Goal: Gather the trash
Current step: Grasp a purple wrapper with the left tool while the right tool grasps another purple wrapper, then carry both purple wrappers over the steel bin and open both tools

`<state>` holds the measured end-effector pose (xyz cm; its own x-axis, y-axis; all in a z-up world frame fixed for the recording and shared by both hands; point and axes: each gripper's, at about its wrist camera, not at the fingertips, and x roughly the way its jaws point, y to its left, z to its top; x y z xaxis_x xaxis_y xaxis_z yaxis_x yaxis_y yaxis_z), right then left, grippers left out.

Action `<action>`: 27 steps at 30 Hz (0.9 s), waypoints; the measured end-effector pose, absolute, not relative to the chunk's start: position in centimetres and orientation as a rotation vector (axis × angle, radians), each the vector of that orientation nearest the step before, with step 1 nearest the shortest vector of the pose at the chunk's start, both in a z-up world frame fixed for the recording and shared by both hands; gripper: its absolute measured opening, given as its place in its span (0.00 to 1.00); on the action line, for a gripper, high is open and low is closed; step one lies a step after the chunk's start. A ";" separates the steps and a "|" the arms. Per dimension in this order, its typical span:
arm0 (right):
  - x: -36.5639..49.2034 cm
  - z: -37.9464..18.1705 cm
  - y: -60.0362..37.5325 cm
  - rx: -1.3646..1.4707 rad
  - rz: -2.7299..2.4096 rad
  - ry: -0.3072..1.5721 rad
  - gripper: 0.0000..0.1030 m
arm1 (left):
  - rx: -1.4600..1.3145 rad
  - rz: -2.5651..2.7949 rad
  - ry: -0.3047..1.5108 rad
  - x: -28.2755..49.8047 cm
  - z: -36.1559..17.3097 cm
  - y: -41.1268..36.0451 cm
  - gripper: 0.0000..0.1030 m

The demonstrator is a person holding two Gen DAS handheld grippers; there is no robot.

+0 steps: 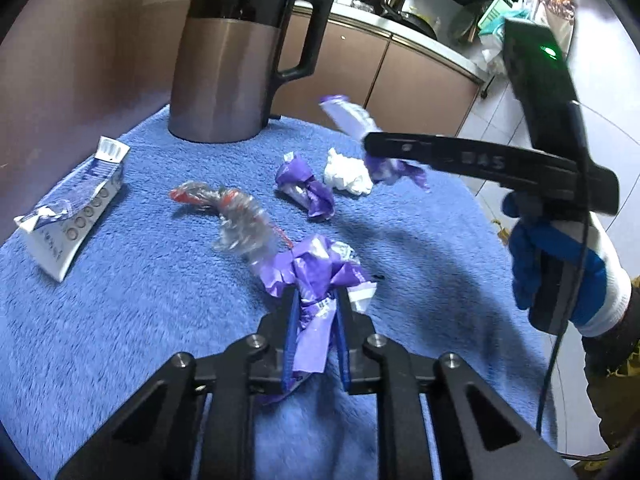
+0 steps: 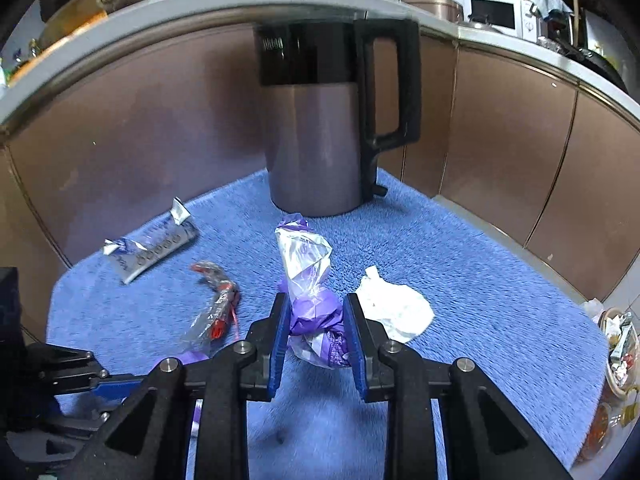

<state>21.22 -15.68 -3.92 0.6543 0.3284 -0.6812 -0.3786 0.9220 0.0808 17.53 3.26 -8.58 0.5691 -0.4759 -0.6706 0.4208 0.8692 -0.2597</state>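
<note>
left gripper (image 1: 316, 308) clamping crumpled purple wrapper (image 1: 316, 272), right gripper (image 2: 316, 320) clamping purple-white wrapper (image 2: 308, 276), blue towel (image 2: 480, 280)

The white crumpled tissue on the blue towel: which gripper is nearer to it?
Right. The right gripper, clamping a purple wrapper, sits just beside the white crumpled tissue; the left gripper holds another wrapper well short of it.

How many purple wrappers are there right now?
3. One purple wrapper is pinched in the left tool, a second in the right tool, and a third lies on the blue towel. None seems hidden.
</note>
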 end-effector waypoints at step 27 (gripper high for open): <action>3.4 7.7 -25.3 0.039 0.369 0.475 0.25 | -0.108 -0.413 0.626 8.1 2.2 5.5 0.15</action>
